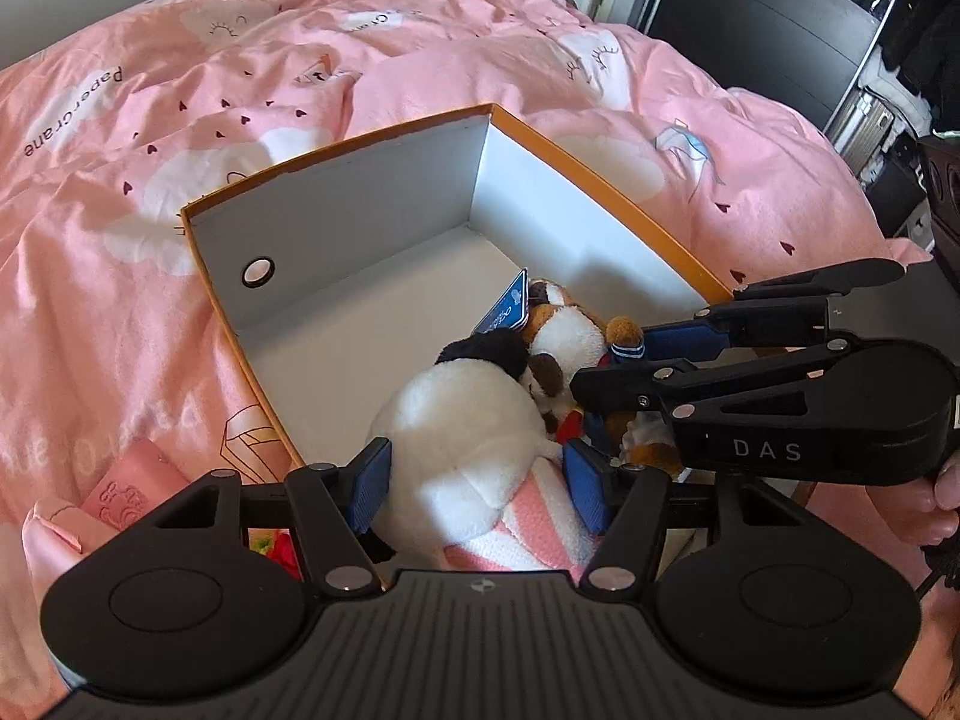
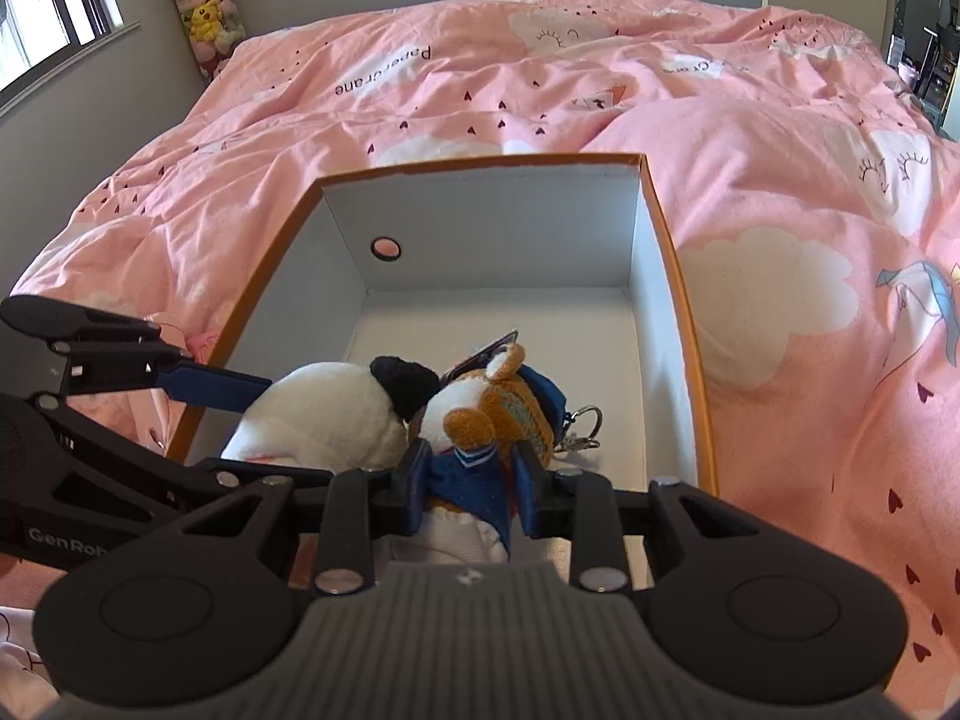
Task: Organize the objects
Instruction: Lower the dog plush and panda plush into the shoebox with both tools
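An open orange box [image 1: 360, 204] with white inside walls lies on the bed. My left gripper [image 1: 478, 492] is shut on a white plush toy [image 1: 462, 420] with a black head and a pink striped garment, low over the box's near end. My right gripper [image 2: 473, 480] is shut on a brown and white plush dog [image 2: 498, 408] in a blue jacket, right beside the white plush toy [image 2: 324, 414] inside the box [image 2: 480, 228]. The dog [image 1: 564, 342] carries a blue tag [image 1: 507, 306] and a metal keyring [image 2: 582, 426]. Each gripper shows in the other's view: right gripper [image 1: 624, 360], left gripper [image 2: 300, 429].
A pink printed duvet [image 2: 780, 180] covers the bed around the box. A pink packet [image 1: 132, 480] and something red [image 1: 282, 552] lie by the box's near left corner. Dark furniture [image 1: 780, 30] stands beyond the bed. Hanging plush toys [image 2: 207, 6] fill a corner. A hand [image 1: 942, 492] grips the right tool.
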`<state>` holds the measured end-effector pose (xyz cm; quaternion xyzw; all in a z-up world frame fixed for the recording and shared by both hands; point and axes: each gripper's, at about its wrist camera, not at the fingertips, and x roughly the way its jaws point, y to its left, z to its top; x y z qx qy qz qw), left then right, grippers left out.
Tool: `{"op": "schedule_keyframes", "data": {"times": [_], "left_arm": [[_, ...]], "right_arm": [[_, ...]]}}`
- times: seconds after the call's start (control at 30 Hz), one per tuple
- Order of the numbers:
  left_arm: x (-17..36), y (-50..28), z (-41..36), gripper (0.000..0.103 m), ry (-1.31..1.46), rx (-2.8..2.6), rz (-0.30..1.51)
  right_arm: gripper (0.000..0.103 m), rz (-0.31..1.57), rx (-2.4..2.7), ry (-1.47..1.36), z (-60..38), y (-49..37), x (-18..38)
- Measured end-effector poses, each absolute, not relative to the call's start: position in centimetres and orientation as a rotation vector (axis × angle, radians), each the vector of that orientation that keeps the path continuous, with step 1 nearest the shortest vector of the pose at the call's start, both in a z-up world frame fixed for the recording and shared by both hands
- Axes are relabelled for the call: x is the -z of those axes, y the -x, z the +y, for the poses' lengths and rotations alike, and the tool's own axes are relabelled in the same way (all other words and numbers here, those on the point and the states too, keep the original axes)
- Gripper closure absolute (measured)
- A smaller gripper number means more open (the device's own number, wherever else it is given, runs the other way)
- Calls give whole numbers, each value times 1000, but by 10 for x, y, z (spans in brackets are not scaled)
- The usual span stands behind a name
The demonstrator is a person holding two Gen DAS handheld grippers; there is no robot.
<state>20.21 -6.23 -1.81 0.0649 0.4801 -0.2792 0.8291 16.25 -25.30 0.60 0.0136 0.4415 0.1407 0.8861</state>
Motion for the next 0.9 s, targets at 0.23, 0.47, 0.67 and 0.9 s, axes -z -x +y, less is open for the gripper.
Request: {"op": "schedule_keyframes", "data": {"times": [0.23,0.47,0.67,0.9], "left_arm": [[21,-211,-67,31,-247,667,1062],[23,-222,-72,54,-296,653,1066],[33,-212,-84,59,-394,667,1071],[35,-213,-86,60,-427,664,1082]], "right_arm": [[72,971,-283,-90,-260,-168,8],[72,979,-274,-110,-261,-174,13],[70,1026,-282,-68,-255,-185,22],[68,1061,-262,17,-242,-196,27]]}}
